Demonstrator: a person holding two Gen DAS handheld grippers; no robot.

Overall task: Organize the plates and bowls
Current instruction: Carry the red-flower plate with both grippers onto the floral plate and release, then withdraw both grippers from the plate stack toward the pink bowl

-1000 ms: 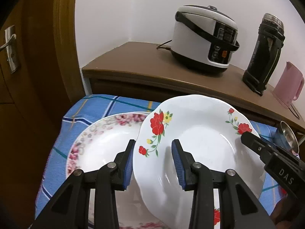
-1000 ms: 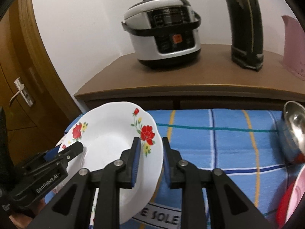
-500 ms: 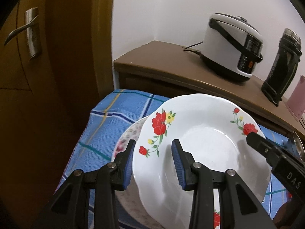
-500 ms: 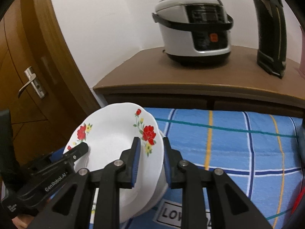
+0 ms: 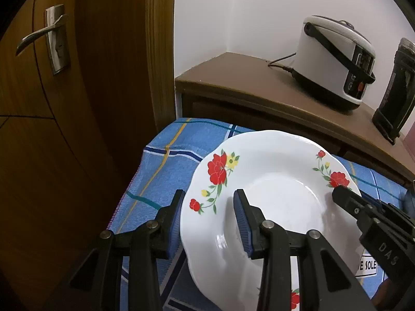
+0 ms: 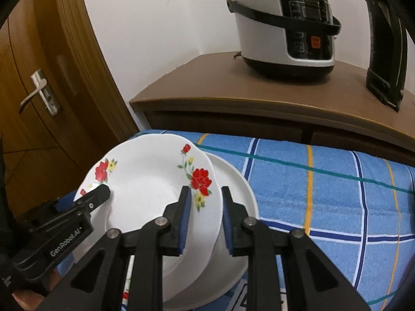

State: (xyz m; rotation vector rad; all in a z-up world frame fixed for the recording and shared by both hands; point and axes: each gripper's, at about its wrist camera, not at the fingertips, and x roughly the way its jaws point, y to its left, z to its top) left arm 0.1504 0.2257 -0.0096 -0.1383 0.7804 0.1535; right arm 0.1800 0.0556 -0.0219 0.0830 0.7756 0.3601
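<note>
A white plate with red flowers is held by both grippers, tilted, over the blue checked cloth. My left gripper is shut on the plate's left rim. My right gripper is shut on its right rim and also shows in the left wrist view. In the right wrist view the plate sits over a plain white plate that lies beneath it on the cloth. Whether the two plates touch is hidden.
A brown sideboard stands behind the table with a rice cooker and a black thermos. A wooden door with a lever handle is at the left. The cloth's left edge drops off close to the plate.
Both grippers have carried the flowered plate leftward, toward the table's left end. The pink-patterned plate seen a second ago is now hidden under it.
</note>
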